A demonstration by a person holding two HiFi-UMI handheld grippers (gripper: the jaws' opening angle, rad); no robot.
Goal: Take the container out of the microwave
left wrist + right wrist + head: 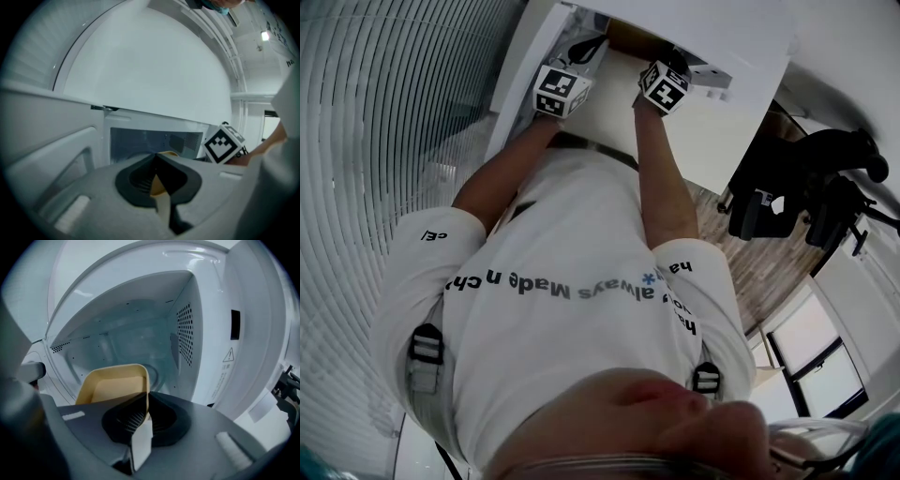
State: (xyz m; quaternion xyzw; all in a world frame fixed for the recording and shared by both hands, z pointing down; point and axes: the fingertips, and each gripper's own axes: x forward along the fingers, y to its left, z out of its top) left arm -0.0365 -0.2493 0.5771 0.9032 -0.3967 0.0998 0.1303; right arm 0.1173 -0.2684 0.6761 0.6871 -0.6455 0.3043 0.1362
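Right tongs [146, 401] are pinching the right-hand wall of the yellow container [115, 385], which is sitting on the microwave [187, 333] floor near its front edge. Left tongs [155, 157] are pressed together, hovering outside the opening. Best practice is drawing the container straight out and level, so the thin wall is not slipping

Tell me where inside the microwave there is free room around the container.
Free: the floor behind the container, up to the back wall, and the strip beside the perforated right wall. Crowded: the front, where the right gripper clamps its right rim and the left gripper grips it too.
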